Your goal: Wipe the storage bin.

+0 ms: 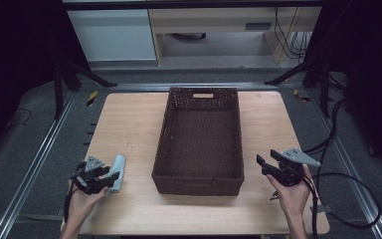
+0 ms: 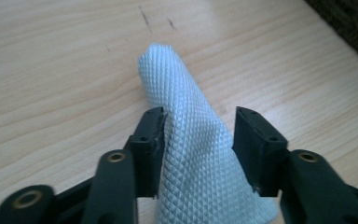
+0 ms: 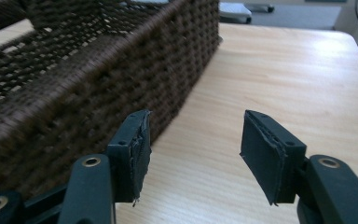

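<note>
At the lower left of the high view, the pale blue cloth [image 1: 118,172] lies on the surface [image 1: 129,124] between your left gripper [image 2: 199,133]'s parted jaws. Close too shallow and it may slip out. Your right gripper [image 3: 196,149] gapes empty beside the basket [image 1: 199,185].

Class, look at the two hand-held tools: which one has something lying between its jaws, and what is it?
The left tool: a pale blue textured cloth lies between its open jaws, on the table left of the wicker basket. The right tool has bare tabletop between its jaws.
</note>
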A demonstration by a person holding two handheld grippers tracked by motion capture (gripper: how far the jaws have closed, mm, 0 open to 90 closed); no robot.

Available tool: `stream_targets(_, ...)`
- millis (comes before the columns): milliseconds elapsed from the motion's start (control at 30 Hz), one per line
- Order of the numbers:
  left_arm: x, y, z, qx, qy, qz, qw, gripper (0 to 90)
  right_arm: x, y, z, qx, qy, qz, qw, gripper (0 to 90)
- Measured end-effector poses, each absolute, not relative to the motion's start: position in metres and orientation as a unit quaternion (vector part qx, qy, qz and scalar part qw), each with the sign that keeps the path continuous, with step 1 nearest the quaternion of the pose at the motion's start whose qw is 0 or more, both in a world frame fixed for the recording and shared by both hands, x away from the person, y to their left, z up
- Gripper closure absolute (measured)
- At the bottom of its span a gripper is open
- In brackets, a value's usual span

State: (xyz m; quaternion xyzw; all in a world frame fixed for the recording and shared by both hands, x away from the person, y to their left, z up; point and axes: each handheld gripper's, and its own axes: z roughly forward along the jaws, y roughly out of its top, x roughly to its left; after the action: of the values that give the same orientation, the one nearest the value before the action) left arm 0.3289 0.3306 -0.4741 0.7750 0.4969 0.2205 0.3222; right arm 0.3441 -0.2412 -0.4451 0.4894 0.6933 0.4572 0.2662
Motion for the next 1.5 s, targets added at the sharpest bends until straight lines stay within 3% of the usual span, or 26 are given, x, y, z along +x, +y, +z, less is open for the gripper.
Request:
stream_targets(367, 0.322, 0.324, -0.444, 0.736, 0.491, 0.233, 0.403, 36.0, 0.342, -0.224, -0.423, 0.450, 0.705, 0.494, 0.238, 52.7)
stream_targets(567, 0.323, 0.309, -0.432, 0.742, 0.474, 0.229, 0.415, 31.9, 0.345, -0.213, -0.419, 0.444, 0.713, 0.496, 0.221, 54.2)
stream_targets(1167, 0.345, 0.243, -0.410, 0.751, 0.430, 0.204, 0.458, 34.2, 0.366, -0.183, -0.427, 0.443, 0.745, 0.455, 0.204, 48.5)
stream_targets(1500, 0.352, 0.219, -0.423, 0.768, 0.409, 0.178, 0.459, 41.6, 0.371, -0.175, -0.439, 0.442, 0.748, 0.451, 0.205, 55.8)
